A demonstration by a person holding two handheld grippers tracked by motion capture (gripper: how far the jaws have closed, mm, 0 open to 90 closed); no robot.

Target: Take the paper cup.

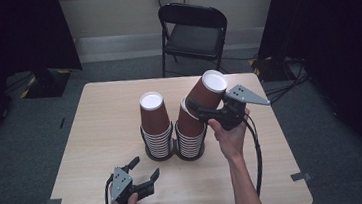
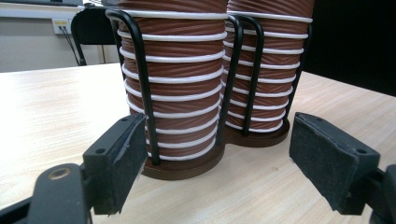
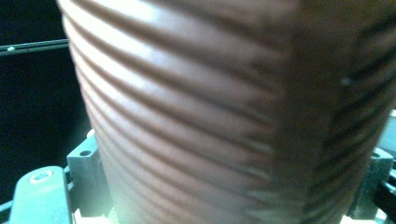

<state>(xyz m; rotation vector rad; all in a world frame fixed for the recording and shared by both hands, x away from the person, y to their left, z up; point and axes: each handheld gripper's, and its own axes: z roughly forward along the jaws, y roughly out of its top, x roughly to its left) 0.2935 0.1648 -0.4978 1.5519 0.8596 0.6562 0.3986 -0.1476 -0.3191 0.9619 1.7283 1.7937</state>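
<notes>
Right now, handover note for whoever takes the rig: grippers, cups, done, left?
Right gripper: shut on the top cup of the right stack, tilted, partly lifted off.
Left gripper: open, holding nothing, low on the table in front of the left stack.
Both stacks stand upside down in black wire holders, side by side.
Done: cup gripped and coming free.
Left: pull it clear and set it down.

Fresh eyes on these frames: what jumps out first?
The tilted brown cup at table centre-right: the right tongs are clamped on its ribbed side, tipping it off the right stack. Next, the left stack standing upright beside it, both in black wire holders. The left tongs sit open near the front edge of the table, pointing at the stacks.
</notes>
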